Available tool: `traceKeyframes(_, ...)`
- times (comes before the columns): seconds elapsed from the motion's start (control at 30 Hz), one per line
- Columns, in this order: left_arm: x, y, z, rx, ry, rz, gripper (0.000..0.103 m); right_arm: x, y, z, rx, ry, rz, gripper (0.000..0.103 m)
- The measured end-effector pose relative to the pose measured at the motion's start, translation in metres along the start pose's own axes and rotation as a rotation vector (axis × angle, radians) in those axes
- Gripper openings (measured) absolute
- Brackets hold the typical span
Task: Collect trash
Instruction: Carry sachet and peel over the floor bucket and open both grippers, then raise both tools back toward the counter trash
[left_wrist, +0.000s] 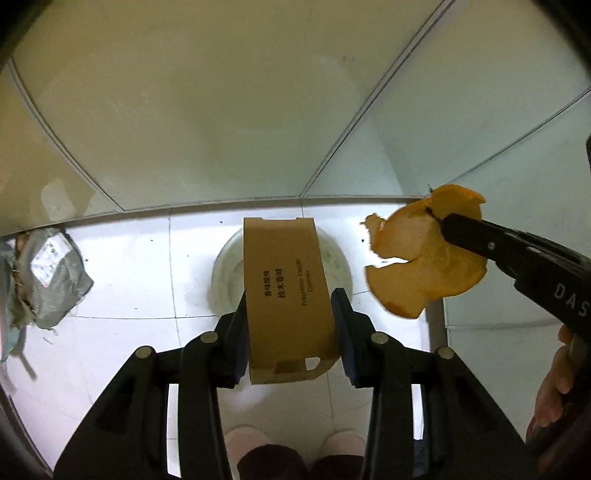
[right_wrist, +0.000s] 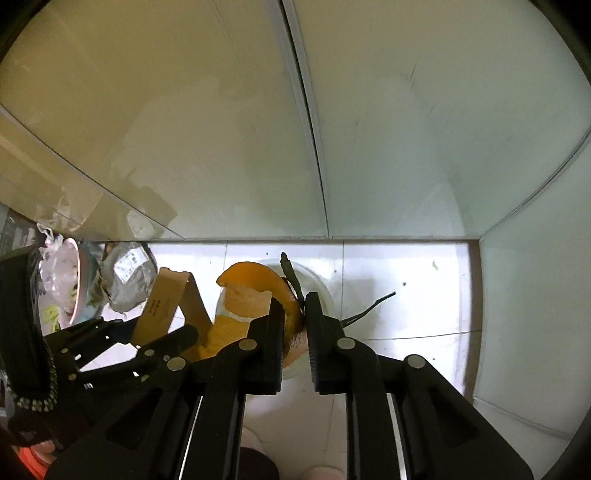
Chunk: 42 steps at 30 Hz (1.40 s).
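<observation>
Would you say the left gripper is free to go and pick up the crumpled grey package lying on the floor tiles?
Probably not yet: the left gripper is closed on a brown cardboard box, so it is occupied. The grey package itself lies uncovered on the floor off to its left.

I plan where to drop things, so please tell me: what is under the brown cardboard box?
Under the brown cardboard box a round white container stands on the white tiled floor. The box hides its middle, so its contents cannot be seen.
</observation>
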<state>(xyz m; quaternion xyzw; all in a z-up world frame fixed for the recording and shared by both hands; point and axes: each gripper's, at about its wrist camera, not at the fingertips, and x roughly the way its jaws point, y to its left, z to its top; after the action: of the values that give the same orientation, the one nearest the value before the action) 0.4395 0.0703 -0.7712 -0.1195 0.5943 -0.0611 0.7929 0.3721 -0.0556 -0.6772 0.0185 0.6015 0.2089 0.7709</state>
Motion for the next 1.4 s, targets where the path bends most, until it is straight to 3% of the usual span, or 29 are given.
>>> traceKeyframes(0.13, 0.022, 0.006, 0.0, 0.005, 0.022, -0.033, 0.045, 0.012, 0.004, 0.0, -0.031, 0.017, 0.018, 0.013)
traceKeyframes(0.2, 0.028, 0.005, 0.0, 0.007, 0.024, -0.028, 0.051, 0.018, 0.003, 0.0, -0.05, 0.024, 0.026, 0.019)
traceKeyframes(0.37, 0.034, 0.009, -0.001, -0.003, 0.018, -0.009, 0.052, 0.019, 0.003, -0.003, -0.088, 0.005, -0.009, 0.036)
traceKeyframes(0.53, 0.015, 0.009, -0.003, -0.035, 0.012, 0.033, 0.052, 0.001, -0.007, -0.003, -0.072, 0.014, -0.017, 0.036)
traceKeyframes(0.77, -0.071, -0.007, 0.002, -0.047, -0.007, 0.067, 0.052, -0.062, -0.008, 0.0, -0.03, 0.055, -0.007, 0.036)
traceKeyframes(1.0, -0.184, -0.039, 0.012, -0.05, -0.021, 0.076, 0.052, -0.172, 0.016, 0.015, -0.012, 0.058, 0.01, 0.036)
traceKeyframes(1.23, -0.309, -0.074, 0.03, -0.038, -0.059, 0.079, 0.052, -0.285, 0.051, 0.039, 0.004, 0.008, 0.024, 0.036)
traceKeyframes(1.4, -0.398, -0.093, 0.05, -0.023, -0.127, 0.079, 0.052, -0.368, 0.071, 0.061, 0.013, -0.065, 0.019, 0.036)
